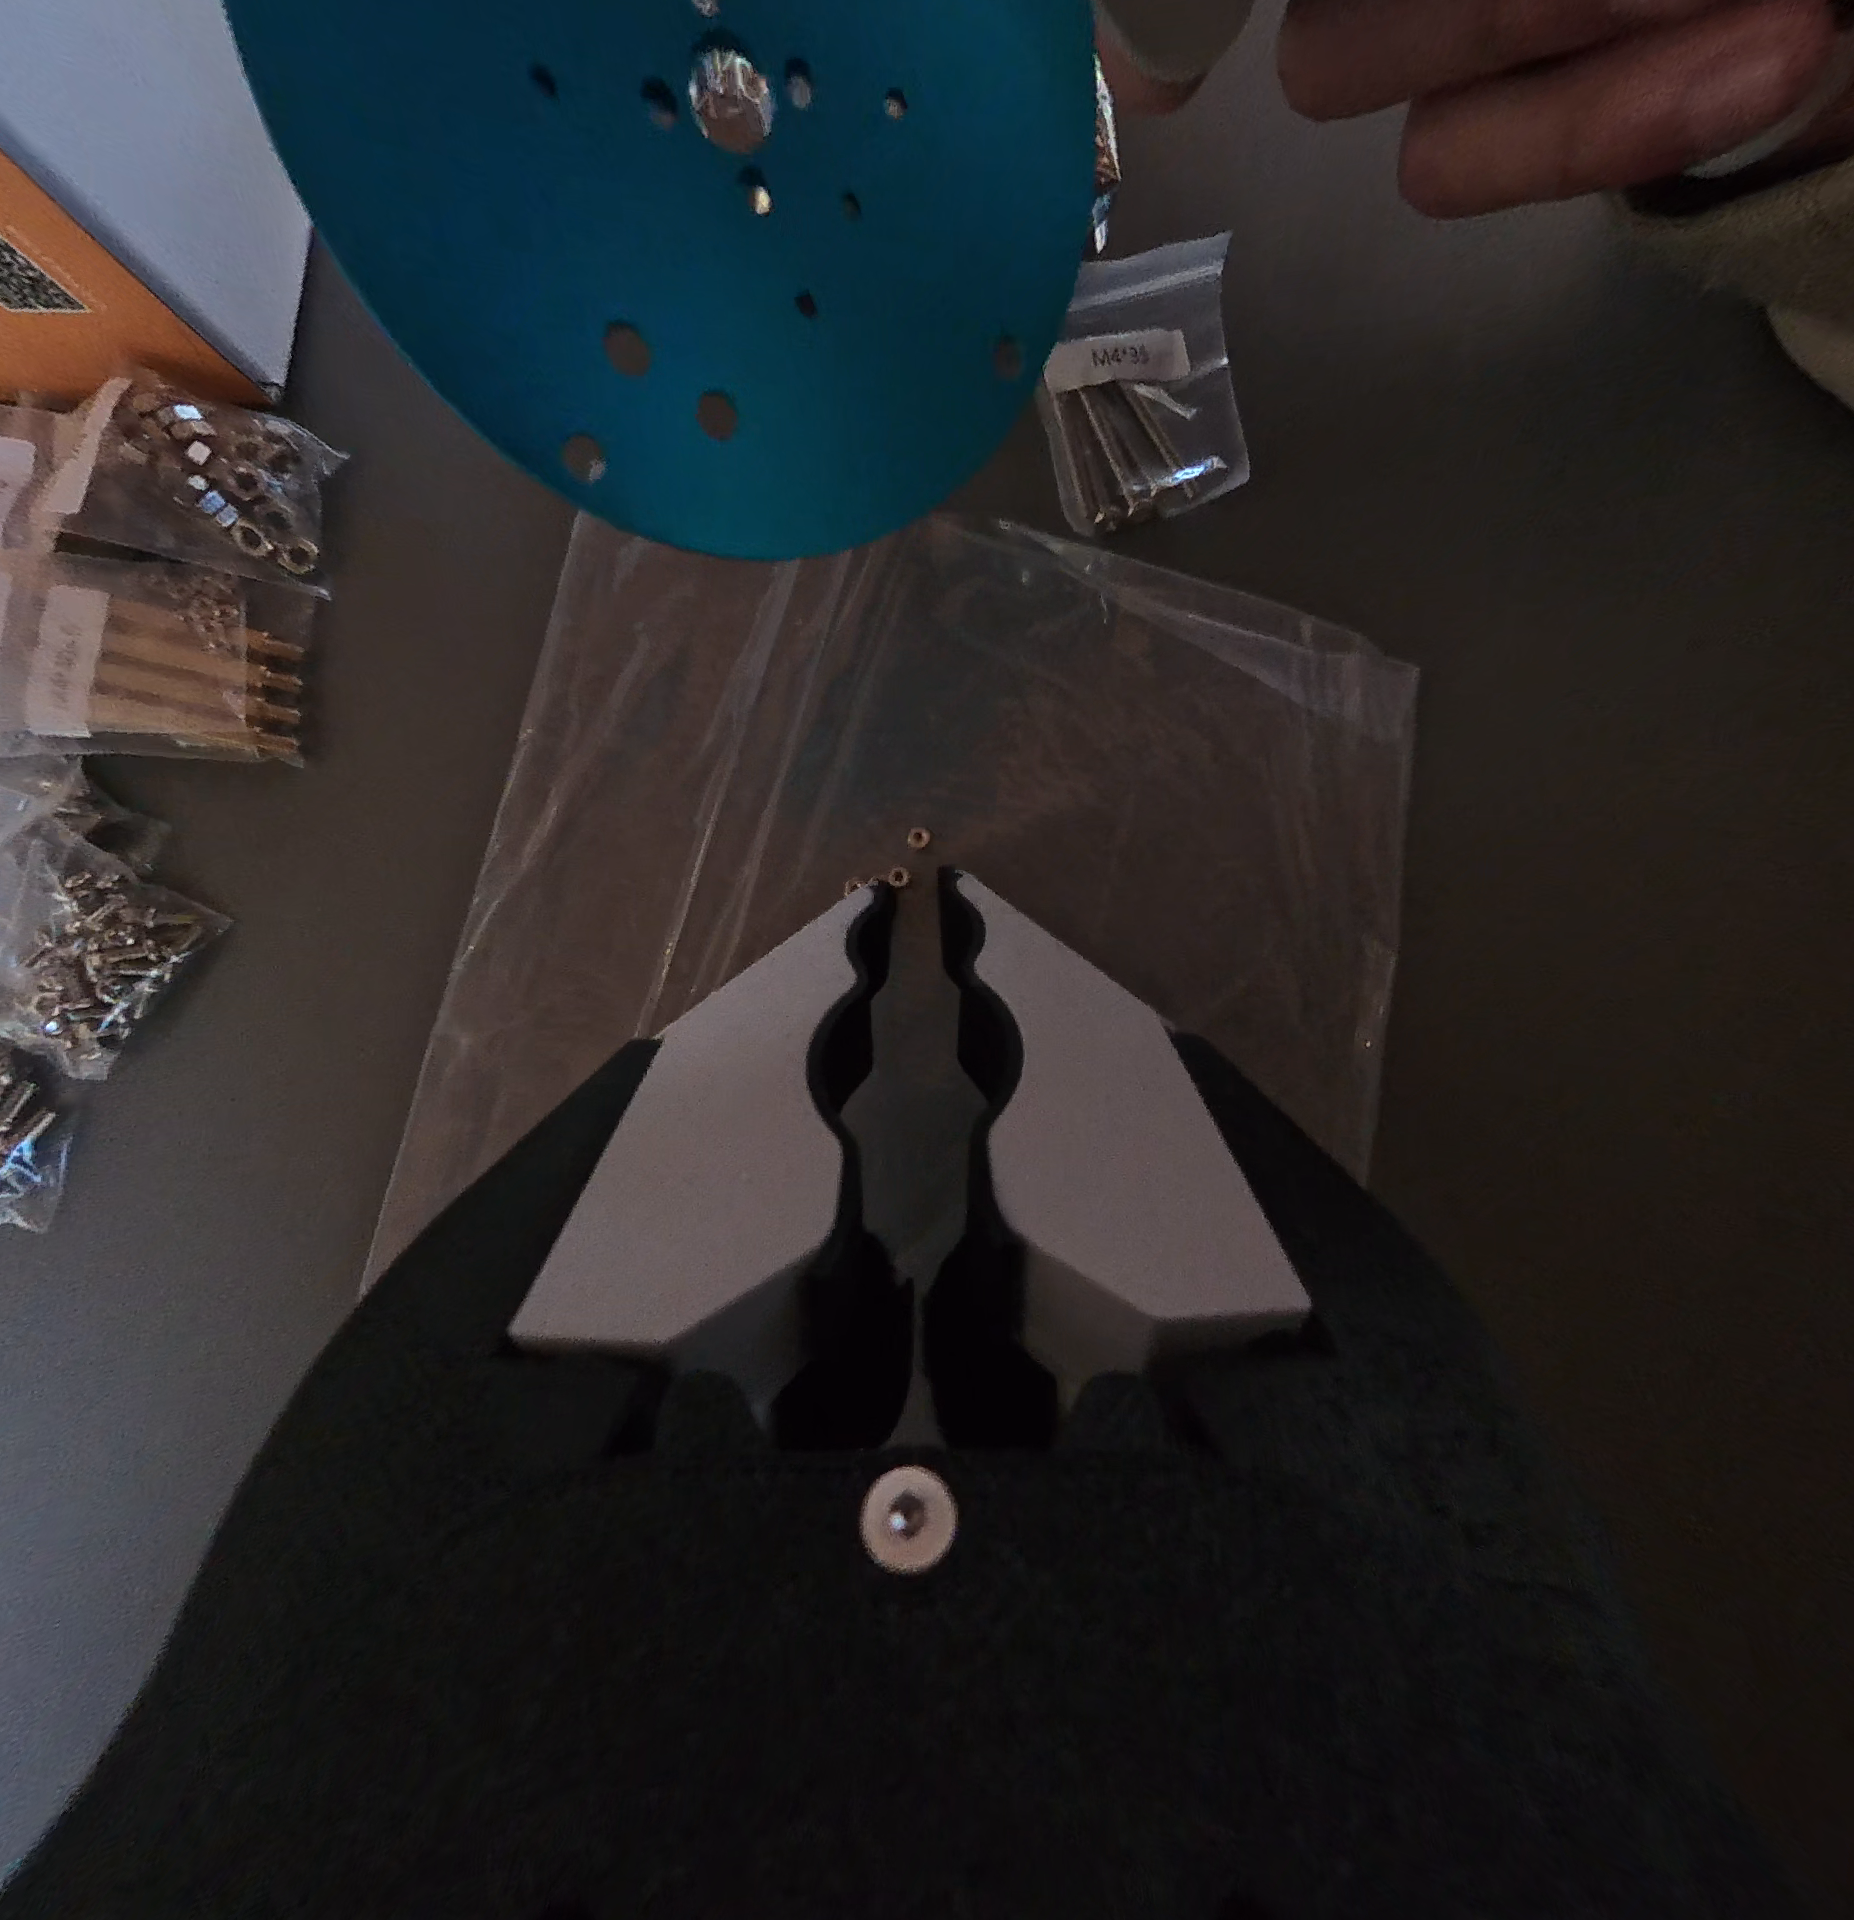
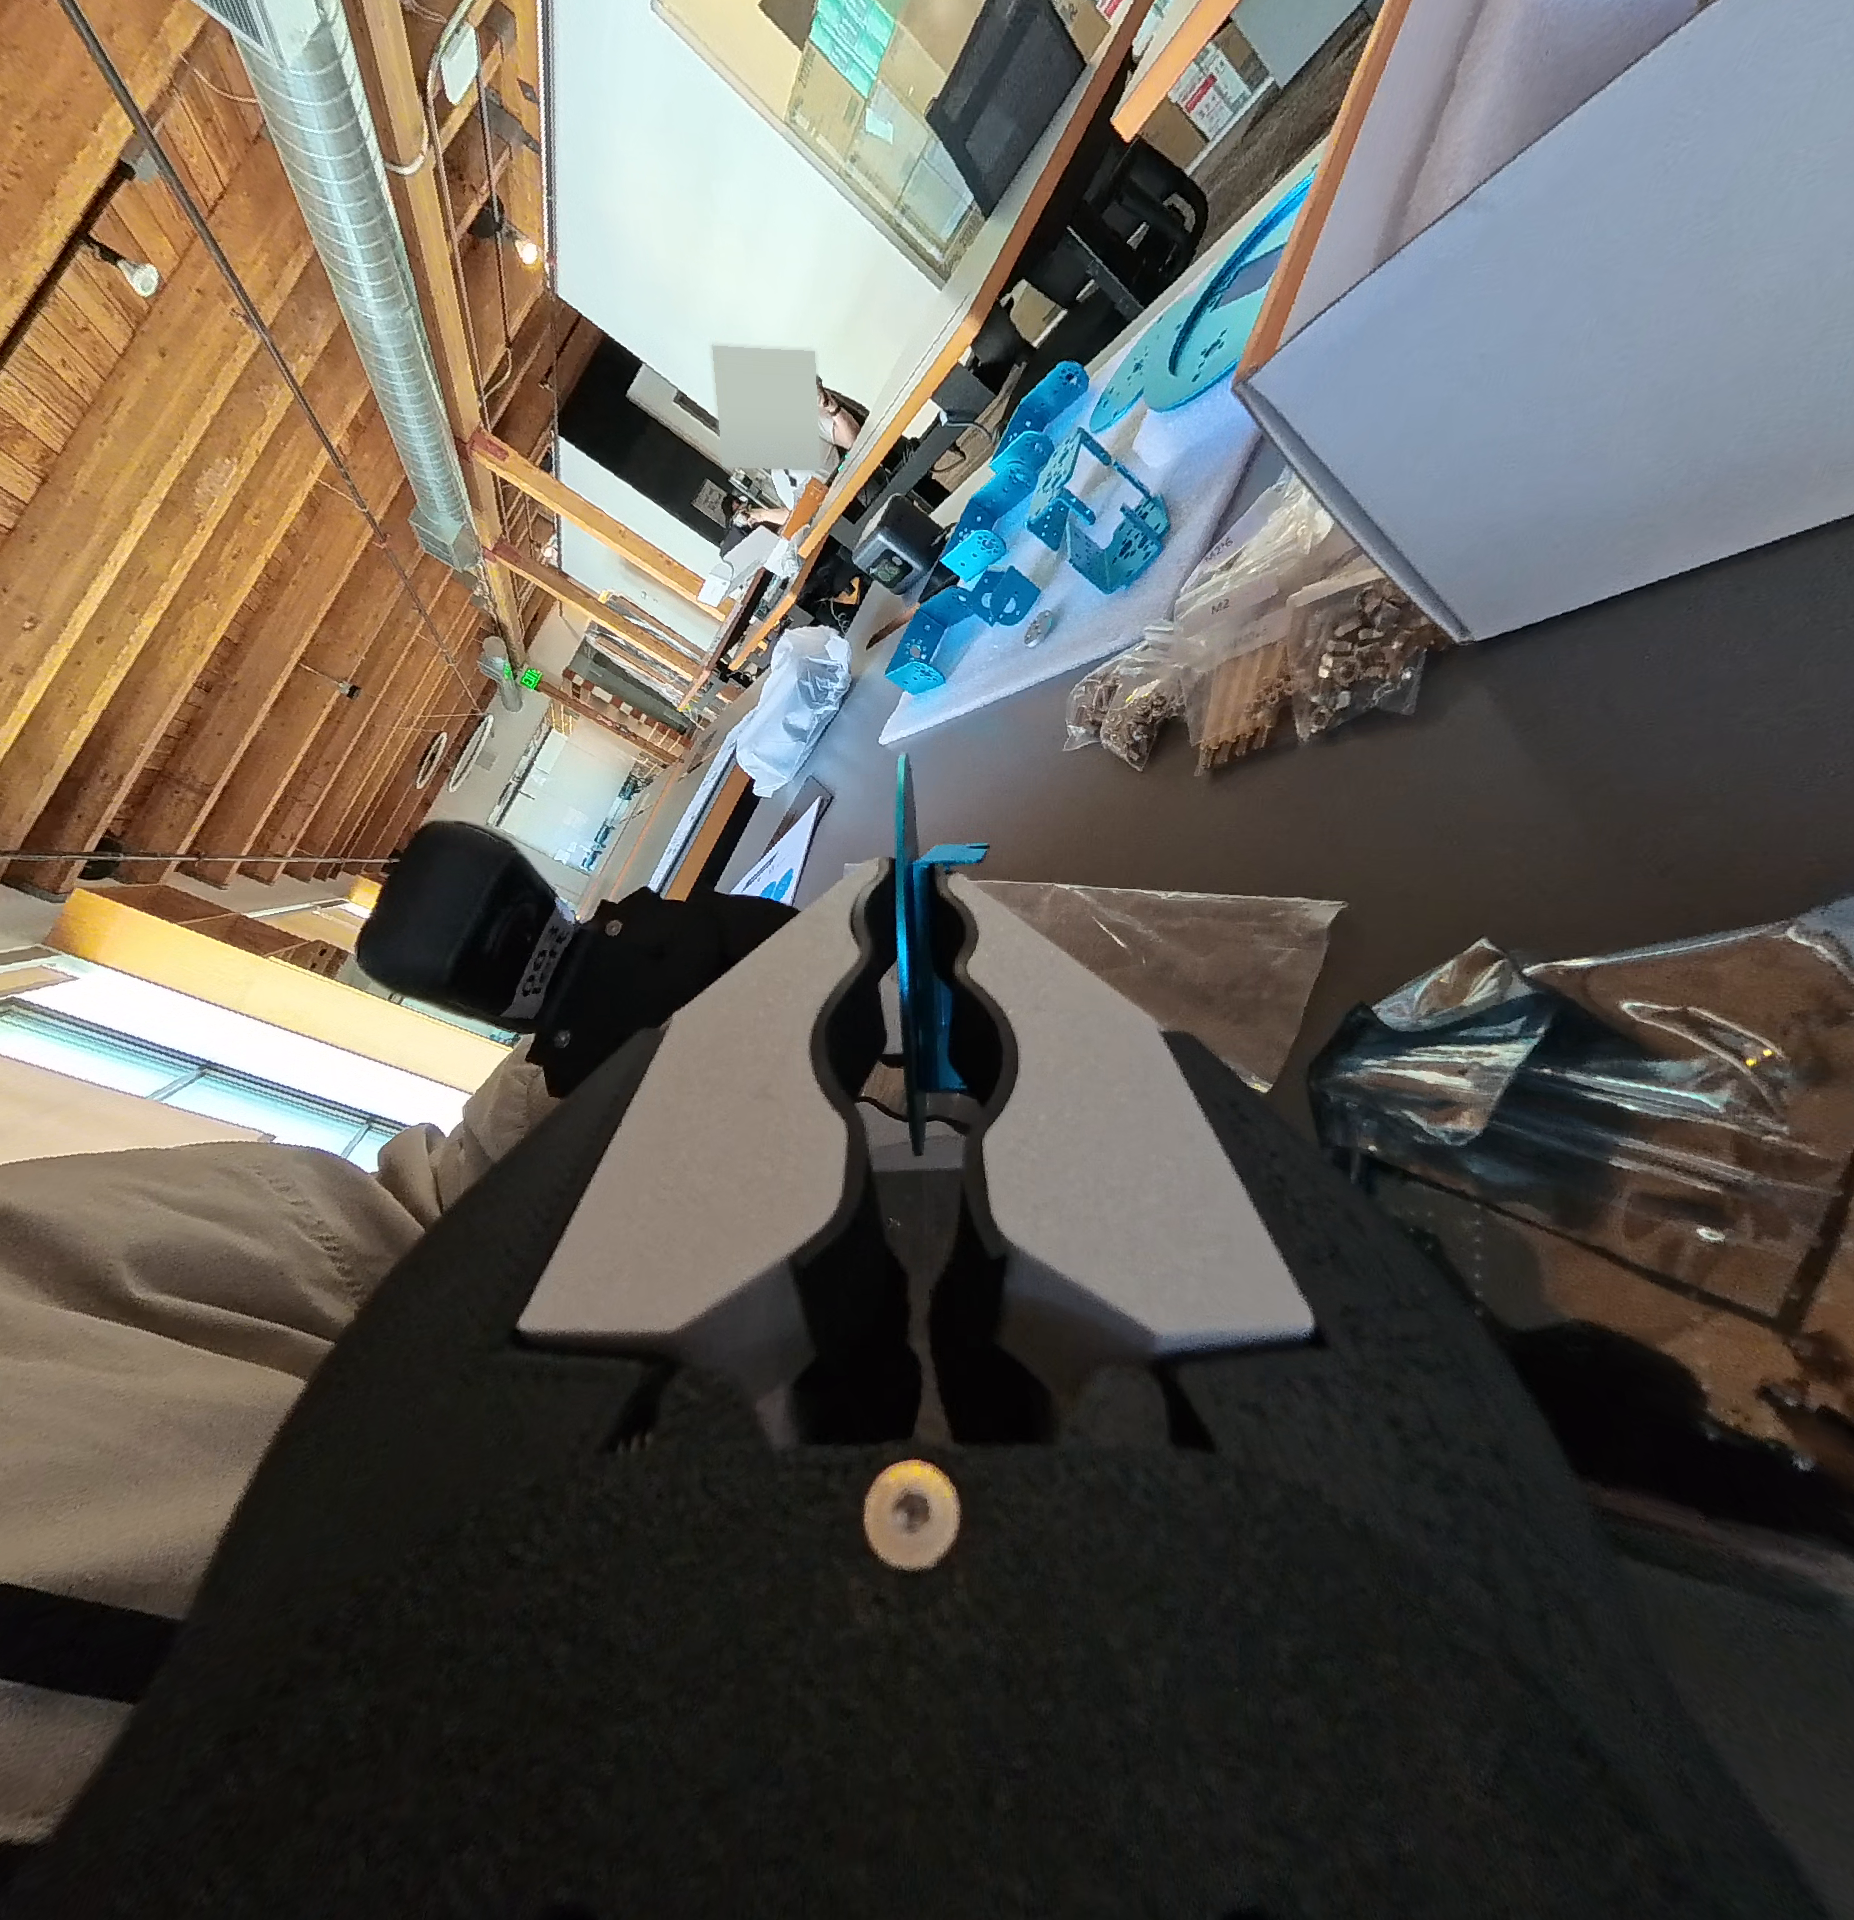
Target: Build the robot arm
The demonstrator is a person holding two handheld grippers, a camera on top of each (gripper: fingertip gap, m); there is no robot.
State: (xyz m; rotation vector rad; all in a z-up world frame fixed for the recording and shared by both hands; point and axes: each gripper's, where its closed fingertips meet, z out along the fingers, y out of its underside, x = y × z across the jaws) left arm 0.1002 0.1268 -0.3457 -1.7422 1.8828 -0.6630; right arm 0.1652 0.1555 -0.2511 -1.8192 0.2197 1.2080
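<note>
Left wrist view: you're hovering the left gripper, fingers slightly apart, over tiny brass nuts on clear plastic, while your right gripper is clamping the round blue perforated metal plate edge-on, which could pivot and slip.

Blue disc overhangs clear bag; hardware bags crowd left; right side open.

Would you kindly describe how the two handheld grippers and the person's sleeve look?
Both the left gripper and right gripper have textured black bodies, pale grey wedge-shaped jaws with wavy black inner edges, and a silver screw. The sleeve is beige fabric.
</note>
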